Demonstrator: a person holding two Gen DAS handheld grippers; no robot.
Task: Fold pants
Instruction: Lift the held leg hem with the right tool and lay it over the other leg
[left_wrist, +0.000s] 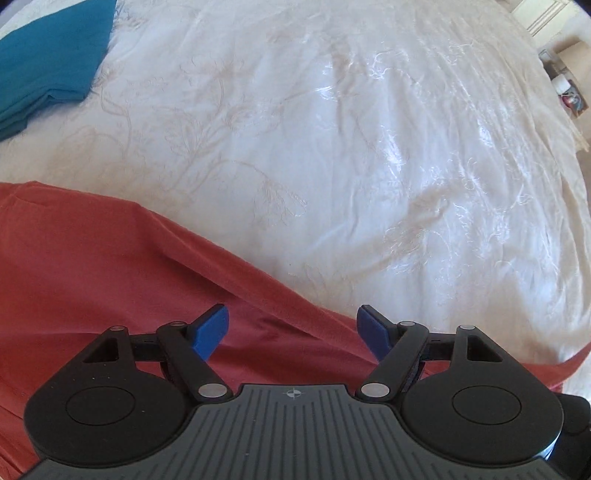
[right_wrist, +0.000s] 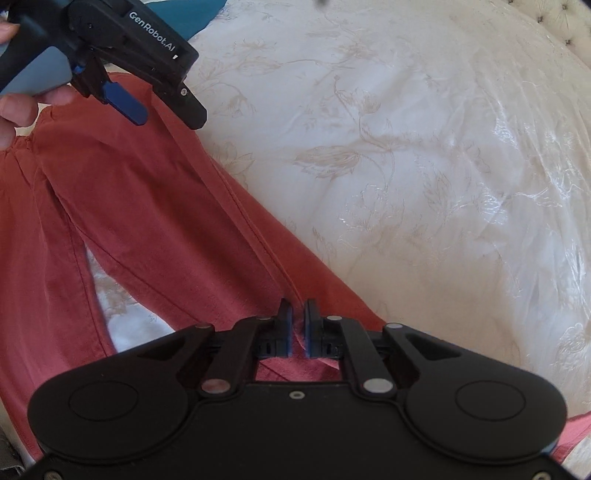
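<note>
Evidently the red pants (right_wrist: 155, 206) are soft, light cloth; right gripper (right_wrist: 298, 325) pinches 1 leg's side seam, left gripper (left_wrist: 293, 328) spread, empty. Grip seams or waistband.

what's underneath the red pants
The rust-red cotton pants lie on a cream embroidered satin bedspread, which shows between the legs. Anything else beneath the fabric is covered.

Bright daylight, heavy fisheye bend

Glare streaks the shiny white embroidered bedspread (left_wrist: 369, 155) on the far right; frame corners darken and curve; soft shadow lies under the rust-red cotton pants (right_wrist: 155, 221).
</note>
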